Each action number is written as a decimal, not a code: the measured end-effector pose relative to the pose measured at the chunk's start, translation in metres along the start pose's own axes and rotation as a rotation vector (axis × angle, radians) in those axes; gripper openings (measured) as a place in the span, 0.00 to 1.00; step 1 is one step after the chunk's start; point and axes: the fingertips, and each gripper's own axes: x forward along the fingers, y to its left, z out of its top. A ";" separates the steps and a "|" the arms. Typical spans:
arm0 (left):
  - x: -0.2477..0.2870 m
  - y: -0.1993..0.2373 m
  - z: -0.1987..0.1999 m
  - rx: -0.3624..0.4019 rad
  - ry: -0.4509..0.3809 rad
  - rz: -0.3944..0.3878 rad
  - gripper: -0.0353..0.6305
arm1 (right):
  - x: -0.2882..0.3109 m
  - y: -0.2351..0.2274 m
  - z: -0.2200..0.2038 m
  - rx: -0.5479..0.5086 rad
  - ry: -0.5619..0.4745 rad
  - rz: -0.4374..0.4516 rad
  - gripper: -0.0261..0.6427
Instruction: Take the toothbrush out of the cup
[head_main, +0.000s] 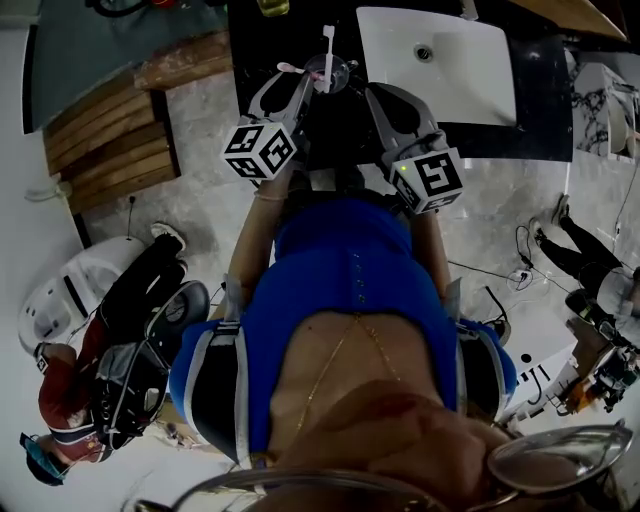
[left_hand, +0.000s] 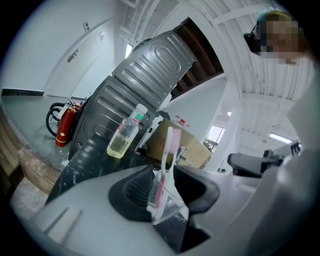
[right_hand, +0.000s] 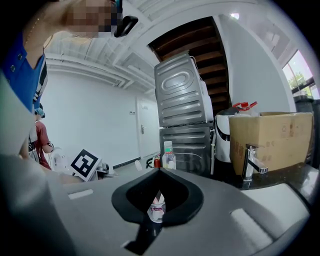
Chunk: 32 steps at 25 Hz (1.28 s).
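Note:
A clear plastic cup (head_main: 328, 72) stands on the dark counter (head_main: 262, 45), with a pink-and-white toothbrush (head_main: 327, 42) upright in it. My left gripper (head_main: 300, 78) is at the cup's left side. In the left gripper view the left gripper (left_hand: 165, 171) is open, and the cup (left_hand: 169, 207) and toothbrush (left_hand: 168, 150) sit between its black pads (left_hand: 134, 192) without being squeezed. My right gripper (head_main: 370, 90) is just right of the cup. The right gripper (right_hand: 159, 172) is shut, and the cup (right_hand: 157, 209) shows beyond it through the gap below its tips.
A white sink (head_main: 440, 60) with a chrome tap (right_hand: 251, 162) lies to the right of the cup. A bottle of yellowish liquid (left_hand: 125, 137) stands behind it, with a cardboard box (right_hand: 272, 140) and a stacked grey appliance (right_hand: 182, 117) beyond. A person (head_main: 90, 380) sits on the floor at the left.

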 end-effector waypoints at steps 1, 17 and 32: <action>0.002 -0.001 0.000 0.004 0.000 -0.003 0.24 | 0.000 -0.001 -0.001 0.002 0.001 -0.001 0.04; 0.003 -0.008 0.003 0.054 -0.009 -0.028 0.10 | -0.011 -0.009 -0.002 0.006 -0.008 -0.019 0.04; -0.029 -0.034 0.046 0.152 -0.111 -0.032 0.09 | -0.022 -0.002 0.001 0.001 -0.033 -0.006 0.04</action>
